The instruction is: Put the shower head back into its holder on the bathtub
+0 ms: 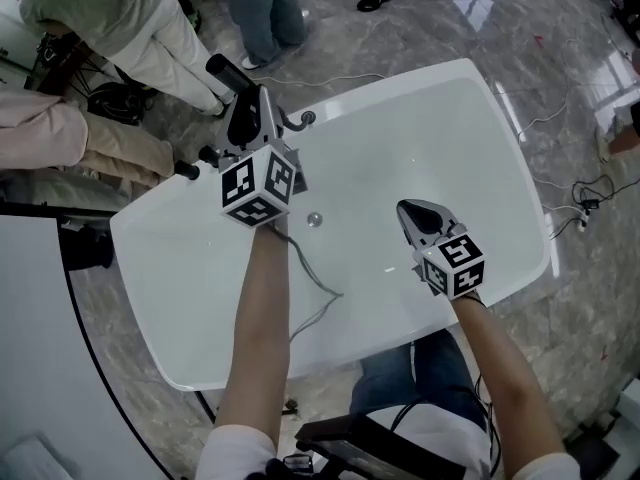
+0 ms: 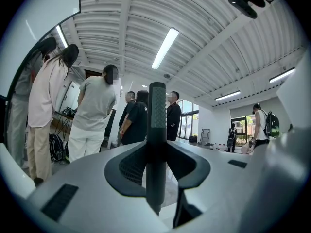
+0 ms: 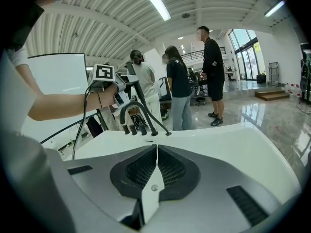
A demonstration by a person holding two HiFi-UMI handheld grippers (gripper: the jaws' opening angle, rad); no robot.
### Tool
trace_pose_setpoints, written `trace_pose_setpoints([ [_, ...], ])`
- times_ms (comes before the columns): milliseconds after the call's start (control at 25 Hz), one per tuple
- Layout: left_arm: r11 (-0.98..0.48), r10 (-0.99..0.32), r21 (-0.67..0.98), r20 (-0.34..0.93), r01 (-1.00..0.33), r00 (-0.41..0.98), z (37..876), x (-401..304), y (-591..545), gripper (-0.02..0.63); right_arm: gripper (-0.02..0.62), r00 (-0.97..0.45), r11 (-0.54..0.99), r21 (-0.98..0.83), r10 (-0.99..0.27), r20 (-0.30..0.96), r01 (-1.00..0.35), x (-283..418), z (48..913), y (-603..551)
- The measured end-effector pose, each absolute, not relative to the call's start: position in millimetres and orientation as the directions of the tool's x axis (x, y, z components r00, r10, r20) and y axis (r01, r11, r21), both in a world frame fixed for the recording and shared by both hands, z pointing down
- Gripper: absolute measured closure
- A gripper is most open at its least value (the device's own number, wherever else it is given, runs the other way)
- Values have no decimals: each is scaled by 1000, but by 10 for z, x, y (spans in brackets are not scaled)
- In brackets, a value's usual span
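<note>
Leans over a white bathtub (image 1: 450, 118), left gripper (image 1: 247, 110) at the tub's faucet-side rim with jaws clamped on the black shower head's (image 1: 228, 71) handle, right gripper (image 1: 414, 211) above the tub's basin with jaws clenched on nothing, grey hose (image 1: 320, 280) trailing across the tub floor near the small round drain (image 1: 314, 219).

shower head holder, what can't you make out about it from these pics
- Head view: the left gripper and its cube partly cover the faucet fittings on the bathtub rim, so the holder cannot be picked out.
- Left gripper view: only the handle of the shower head shows between the jaws; the gripper's body hides the rim.
- Right gripper view: the faucet fittings are too small to tell which is the holder.
</note>
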State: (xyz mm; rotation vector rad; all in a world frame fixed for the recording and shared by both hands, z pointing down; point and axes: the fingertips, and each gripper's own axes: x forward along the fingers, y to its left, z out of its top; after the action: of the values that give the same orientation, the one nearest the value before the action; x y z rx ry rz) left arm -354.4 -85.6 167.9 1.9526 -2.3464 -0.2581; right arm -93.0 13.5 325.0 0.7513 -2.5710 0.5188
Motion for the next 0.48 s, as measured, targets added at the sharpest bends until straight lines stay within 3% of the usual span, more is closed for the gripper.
trace_pose_setpoints([
  [480, 197, -979, 185, -14, -963, -203, 2027, -3682, -1052, 483, 588, -744, 750, -251, -439, 504, -612, -935, 3474, 105],
])
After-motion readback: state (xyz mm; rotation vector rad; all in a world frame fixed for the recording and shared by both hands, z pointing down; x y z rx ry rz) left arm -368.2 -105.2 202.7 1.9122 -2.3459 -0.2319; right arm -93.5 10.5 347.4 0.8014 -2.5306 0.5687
